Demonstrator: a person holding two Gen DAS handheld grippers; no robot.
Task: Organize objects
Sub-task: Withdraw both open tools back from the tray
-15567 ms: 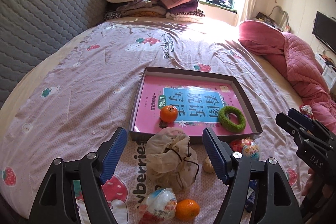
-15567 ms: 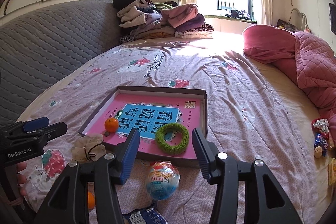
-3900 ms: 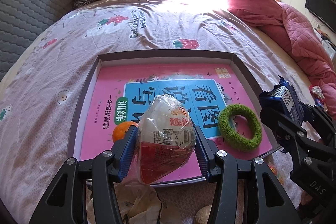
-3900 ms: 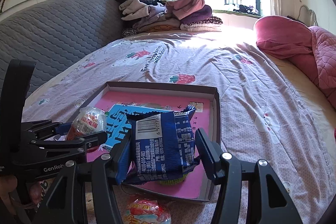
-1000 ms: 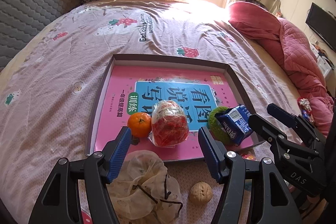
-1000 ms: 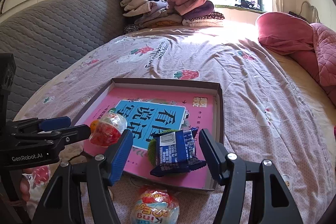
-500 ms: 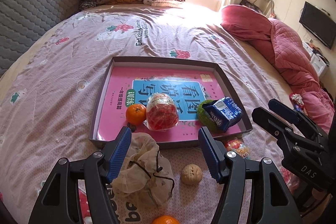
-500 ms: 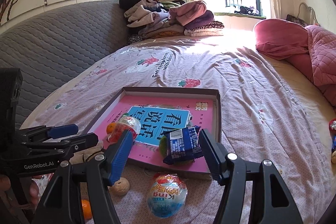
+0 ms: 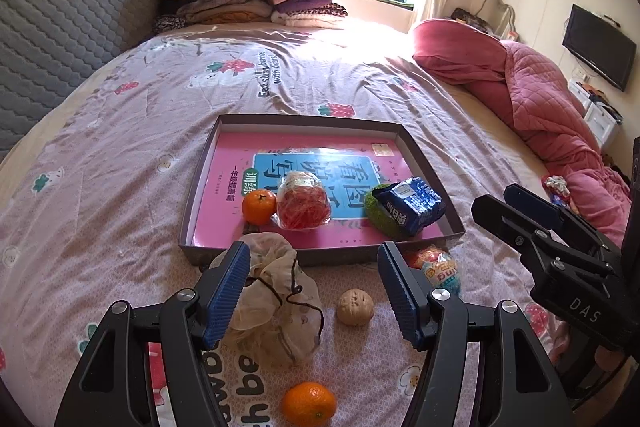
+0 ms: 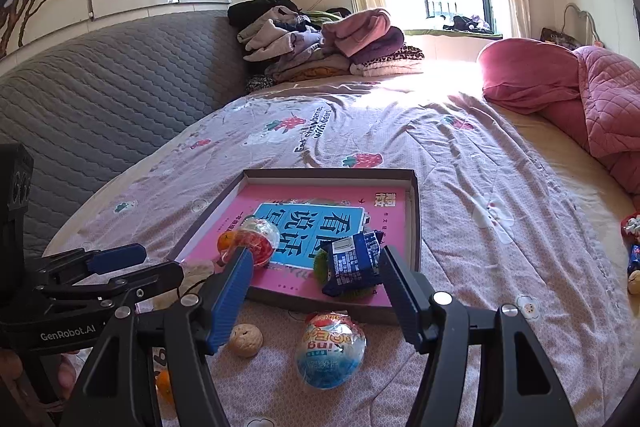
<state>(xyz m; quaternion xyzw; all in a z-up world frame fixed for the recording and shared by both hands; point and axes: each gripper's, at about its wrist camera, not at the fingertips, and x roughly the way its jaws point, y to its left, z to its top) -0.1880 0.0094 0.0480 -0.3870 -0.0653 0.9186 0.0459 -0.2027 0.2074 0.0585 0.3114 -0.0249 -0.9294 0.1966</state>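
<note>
Now we hold both tools over the near edge of the bed (image 9: pixel 120 131), each one empty. Our left hand-held gripper (image 9: pixel 312 291) has its blue pads spread wide with nothing between them touching; beneath its left pad lies a beige drawstring pouch (image 9: pixel 276 303), and a walnut (image 9: pixel 355 307) sits on the sheet in the gap, nearer the right pad. Closer to us than the pads, an orange (image 9: pixel 309 403) rests on the sheet. Just beyond the right pad a blue-and-red candy egg (image 9: pixel 440 267) lies against the outside of the box.

Ahead of both grippers stands the shallow grey box (image 9: pixel 200 187), lined with a pink book. Inside it, along the near side, we see from left to right a second orange (image 9: pixel 259 206), touching it a clear bag of red snacks (image 9: pixel 303 201), then a green ring (image 9: pixel 380 215) with a blue snack packet (image 9: pixel 412 203) lying on top of it.

Our right hand-held gripper (image 10: pixel 314 291) is likewise wide open and grips nothing. The candy egg (image 10: pixel 331 349) lies on the sheet between its pads and nearer to us, clear of both; the walnut (image 10: pixel 245 339) sits just beside its left pad. The blue packet (image 10: pixel 352 263) is straight ahead in the box's near right corner.
</note>
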